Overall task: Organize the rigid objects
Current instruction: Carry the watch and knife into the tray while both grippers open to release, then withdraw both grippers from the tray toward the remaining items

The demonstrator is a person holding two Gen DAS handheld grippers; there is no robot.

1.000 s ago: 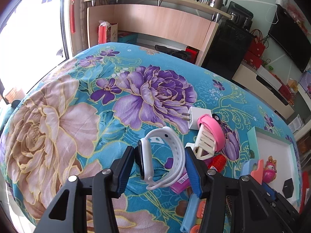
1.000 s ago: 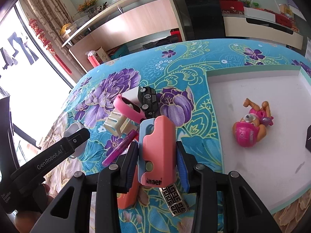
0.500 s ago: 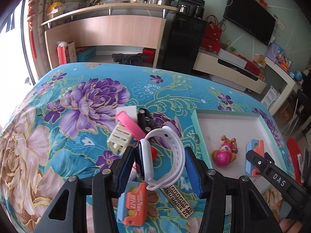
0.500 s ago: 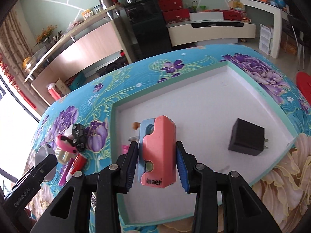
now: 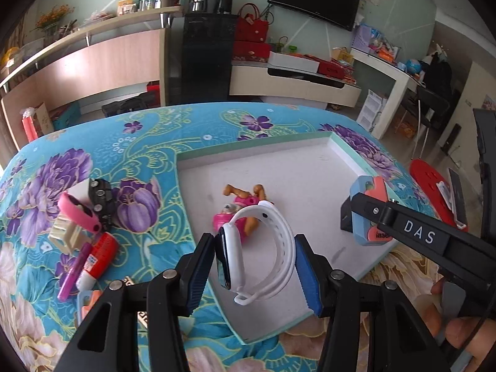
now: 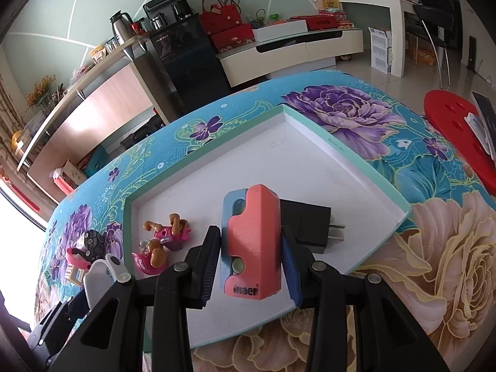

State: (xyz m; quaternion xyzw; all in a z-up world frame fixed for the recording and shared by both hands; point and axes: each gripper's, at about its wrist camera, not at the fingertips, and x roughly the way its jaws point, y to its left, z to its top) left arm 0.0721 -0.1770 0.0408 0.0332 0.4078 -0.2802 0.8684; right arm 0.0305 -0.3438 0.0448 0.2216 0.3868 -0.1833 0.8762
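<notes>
Both tongs have swung over from the loose pile to the tray (image 5: 344, 148) in the last second; both are now hovering above its white floor. Grip widths unchanged throughout.

Left tongs (image 5: 254, 263) are clamping the white watch (image 5: 266, 248), pads on the case and on the strap loop. Watch is hanging over the tray's near-left part, just in front of the pink toy (image 5: 238, 214) lying inside.

Right tongs (image 6: 251, 263) are gripping the pink-and-blue block (image 6: 252, 248) by its sides. Block is sitting above the tray's near-right area, right over the black charger (image 6: 307, 226) on the floor.

Meaning: carry phase looks finished for both items, drop-off is next. I'd shift the block off the charger before letting go, otherwise it lands on top.

Still waiting on the counter (image 5: 139, 142), left of the tray: pink band (image 5: 80, 210), toy car (image 5: 100, 198), red tube (image 5: 99, 257), purple pen (image 5: 73, 274), cream clip (image 5: 66, 235).
</notes>
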